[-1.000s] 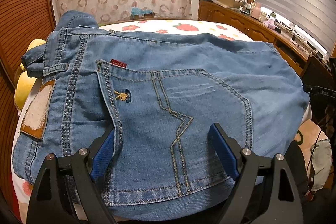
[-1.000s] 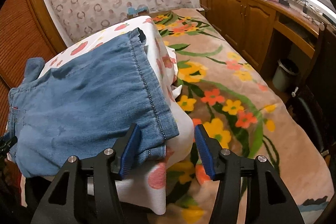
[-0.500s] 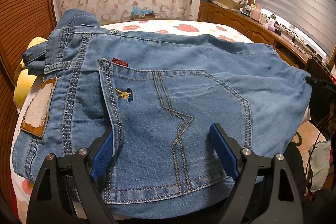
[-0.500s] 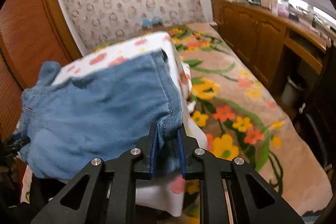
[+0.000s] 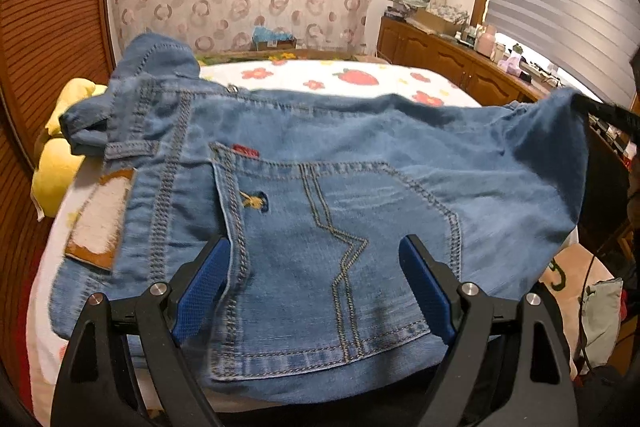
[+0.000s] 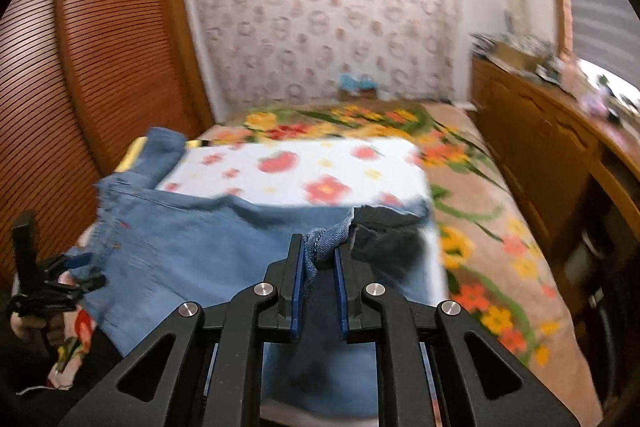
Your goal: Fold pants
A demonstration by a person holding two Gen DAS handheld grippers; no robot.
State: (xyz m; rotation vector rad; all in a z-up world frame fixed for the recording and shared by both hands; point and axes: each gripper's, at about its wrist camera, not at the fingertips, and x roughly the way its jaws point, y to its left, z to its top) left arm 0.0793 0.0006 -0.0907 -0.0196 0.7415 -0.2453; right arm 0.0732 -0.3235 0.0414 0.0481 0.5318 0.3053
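Blue denim pants [image 5: 344, 195] lie on a white flower-print cloth [image 5: 360, 79] on the bed, back pocket up, waistband at the left. My left gripper [image 5: 316, 267] is open, its blue pads [image 5: 204, 283] low over the pocket at the near edge. My right gripper [image 6: 318, 259] is shut on the pants' hem [image 6: 324, 241] and holds that right end lifted off the bed. In the left wrist view the raised corner [image 5: 560, 115] shows at the right. The pants [image 6: 192, 251] are motion-blurred in the right wrist view, where the left gripper [image 6: 52, 291] sits at the far left.
A floral blanket [image 6: 480, 235] covers the bed to the right. A wooden cabinet [image 6: 540, 139] with clutter runs along the right wall. A slatted wooden wardrobe [image 6: 80, 67] stands on the left. A yellow plush [image 5: 56, 163] lies by the waistband.
My right gripper has closed on the hem and lifted the right end of the pants up and back. My left gripper has stayed open over the pocket.
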